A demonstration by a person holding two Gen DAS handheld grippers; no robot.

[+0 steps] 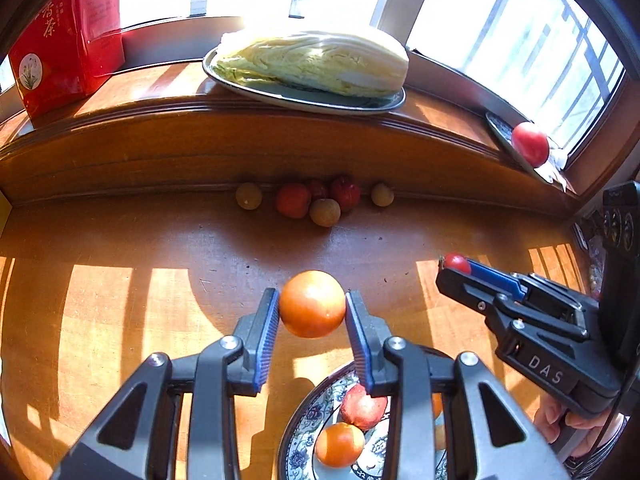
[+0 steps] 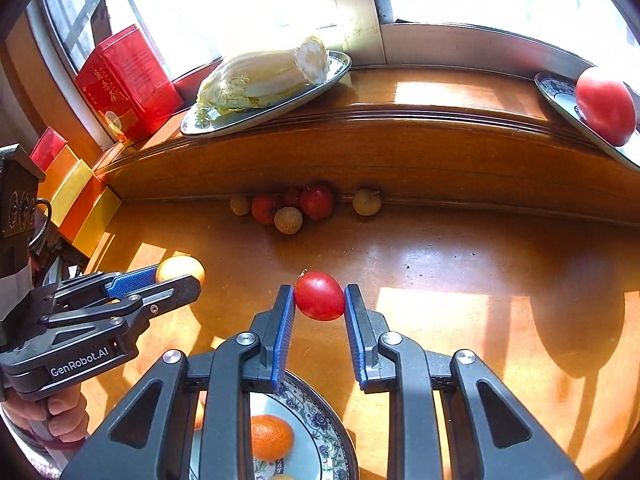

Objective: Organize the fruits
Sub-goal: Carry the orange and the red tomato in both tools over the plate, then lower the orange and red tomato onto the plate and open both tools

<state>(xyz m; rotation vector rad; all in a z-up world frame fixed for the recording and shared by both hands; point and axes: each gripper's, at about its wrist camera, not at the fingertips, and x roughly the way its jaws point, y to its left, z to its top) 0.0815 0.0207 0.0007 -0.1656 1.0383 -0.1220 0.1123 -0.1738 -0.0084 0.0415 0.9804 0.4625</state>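
My left gripper [image 1: 312,308] is shut on an orange fruit [image 1: 312,304], held above the wooden table; it shows from the side [image 2: 180,274] in the right wrist view. My right gripper [image 2: 319,298] is shut on a small red fruit [image 2: 319,296], which peeks out at its tip [image 1: 457,263] in the left wrist view. Below both grippers sits a patterned plate [image 1: 300,440] holding an orange [image 1: 339,444] and a reddish fruit [image 1: 364,406]. Several small red and tan fruits [image 1: 316,200] lie against the ledge at the back of the table.
On the window ledge a metal dish [image 1: 304,98] carries a napa cabbage [image 1: 316,62]. A red tea bag package [image 1: 68,40] stands at the left. A tomato [image 1: 530,144] rests on a plate at the right. Coloured boxes [image 2: 80,196] line the table's left side.
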